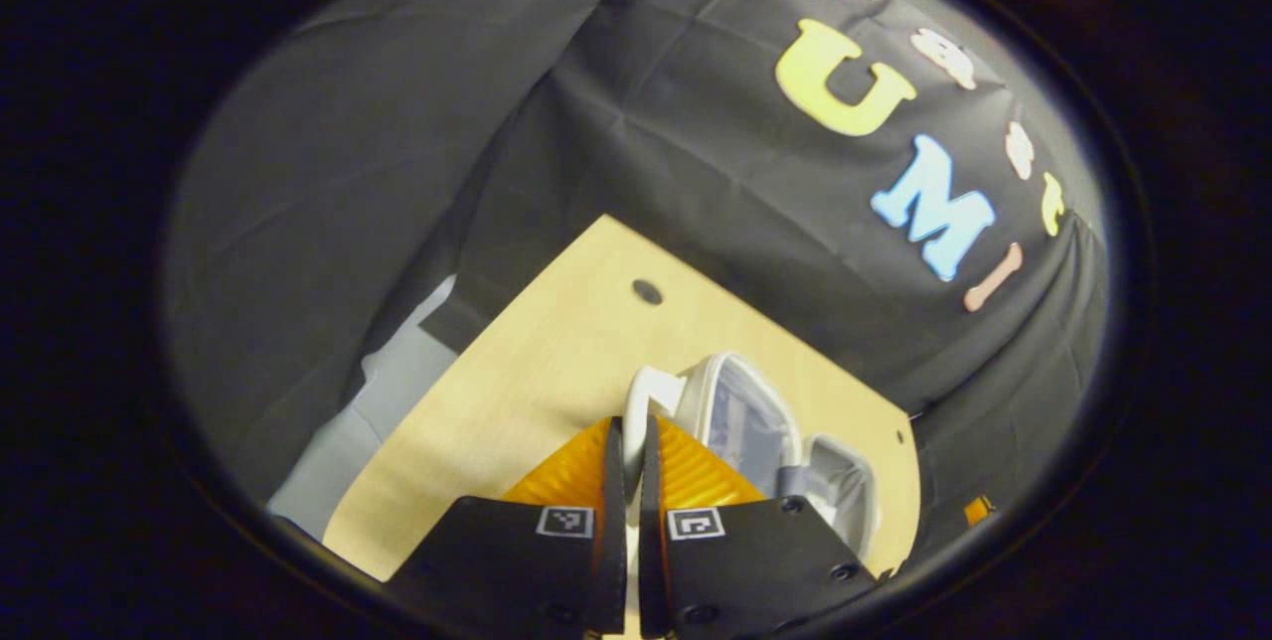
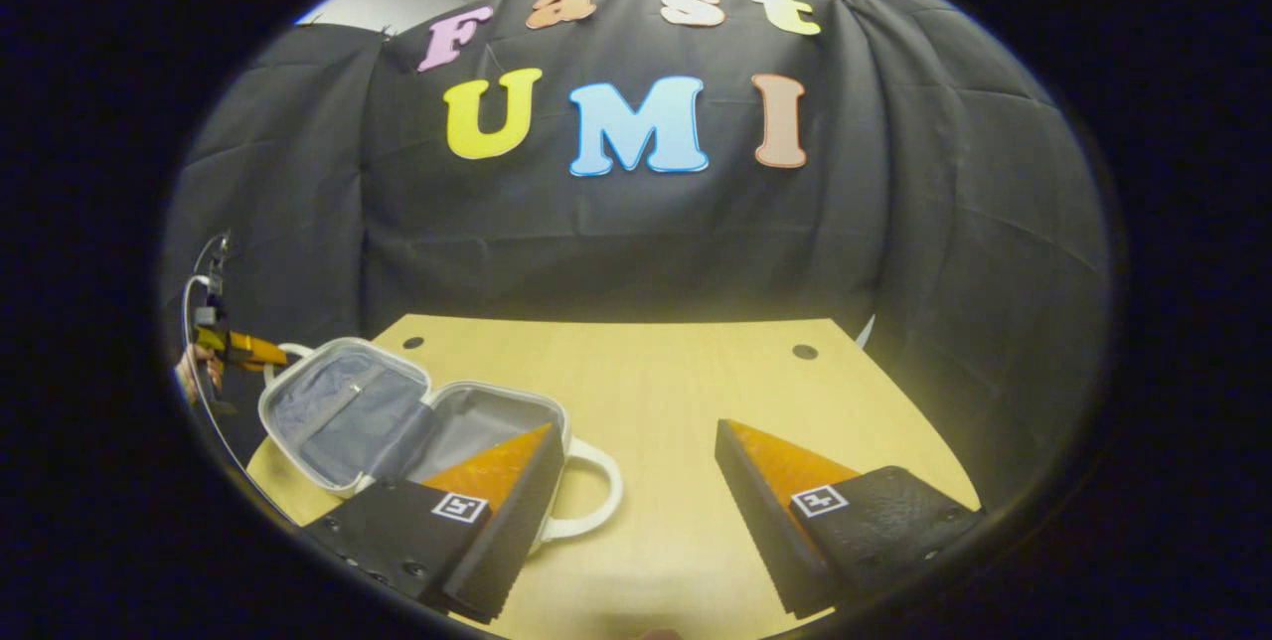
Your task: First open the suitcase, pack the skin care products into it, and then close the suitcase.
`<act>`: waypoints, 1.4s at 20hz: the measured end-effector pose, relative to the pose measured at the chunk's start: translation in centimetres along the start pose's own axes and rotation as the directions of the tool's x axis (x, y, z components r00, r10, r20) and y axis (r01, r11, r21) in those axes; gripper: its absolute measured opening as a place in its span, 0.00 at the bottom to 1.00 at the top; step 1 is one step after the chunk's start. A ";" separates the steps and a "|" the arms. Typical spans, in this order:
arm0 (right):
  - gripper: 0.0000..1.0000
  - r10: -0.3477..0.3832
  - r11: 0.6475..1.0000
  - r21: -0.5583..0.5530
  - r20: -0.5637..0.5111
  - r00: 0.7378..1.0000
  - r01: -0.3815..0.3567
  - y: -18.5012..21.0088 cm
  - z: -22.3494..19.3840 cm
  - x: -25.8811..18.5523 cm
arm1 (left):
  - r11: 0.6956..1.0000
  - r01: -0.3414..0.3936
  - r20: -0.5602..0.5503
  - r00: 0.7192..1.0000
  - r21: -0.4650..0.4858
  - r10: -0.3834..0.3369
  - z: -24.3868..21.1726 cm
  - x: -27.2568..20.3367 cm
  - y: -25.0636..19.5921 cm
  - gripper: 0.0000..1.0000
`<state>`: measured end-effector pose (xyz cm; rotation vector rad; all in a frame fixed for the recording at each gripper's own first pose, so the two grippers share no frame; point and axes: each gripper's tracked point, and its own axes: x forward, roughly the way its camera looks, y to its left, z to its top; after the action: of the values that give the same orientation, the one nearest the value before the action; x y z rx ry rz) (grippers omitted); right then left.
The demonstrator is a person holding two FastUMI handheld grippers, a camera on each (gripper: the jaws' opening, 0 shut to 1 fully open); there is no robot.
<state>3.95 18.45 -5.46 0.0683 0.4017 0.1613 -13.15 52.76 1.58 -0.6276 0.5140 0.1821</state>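
In the left gripper view, the left gripper (image 1: 633,451) is clamped on the white loop handle (image 1: 648,400) of the small white hard-shell suitcase (image 1: 740,421), which lies open on the pale wooden table (image 1: 556,362). In the right gripper view, the right gripper (image 2: 636,481) hangs with its jaws wide apart, holding nothing, above the table (image 2: 676,392); the open suitcase (image 2: 397,411) with its grey lining lies at the table's left edge, the left gripper (image 2: 243,349) at its far handle.

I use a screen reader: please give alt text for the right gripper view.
An open gripper hovers over a wooden table with nothing between its fingers. A small suitcase lies open at left, both halves looking empty, its white handle toward the camera.
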 end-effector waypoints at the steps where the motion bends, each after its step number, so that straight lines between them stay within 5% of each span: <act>1: 0.95 0.011 1.000 0.003 0.008 1.000 -0.011 -0.4 0.1 0.1 | 0.999 0.032 0.029 0.999 0.005 -0.032 1.0 -1.2 -3.2 0.13; 10: 0.92 0.082 0.996 -0.030 0.066 0.994 -0.080 -6.2 1.2 -0.1 | 0.973 0.132 0.069 0.987 0.187 -0.147 -3.7 -3.5 -26.5 0.13; 17: 0.94 0.143 0.988 -0.075 0.132 0.981 -0.134 -9.7 1.9 -0.5 | 0.939 0.200 -0.032 0.980 0.280 -0.198 -18.8 0.0 -38.7 0.13; 22: 0.94 0.209 0.975 -0.098 0.116 0.971 -0.198 -11.6 1.5 0.0 | 0.924 0.189 -0.153 0.978 0.333 -0.145 -30.7 5.5 -41.4 0.13; 28: 0.94 0.170 0.984 -0.071 0.095 0.981 -0.164 -14.3 1.2 0.6 | 0.907 0.124 -0.214 0.976 0.403 -0.038 -37.4 9.9 -40.6 0.13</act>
<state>7.04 4.44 -6.02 0.0482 0.2897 0.3349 -6.98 -2.09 -8.44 -0.2486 0.6976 -0.0735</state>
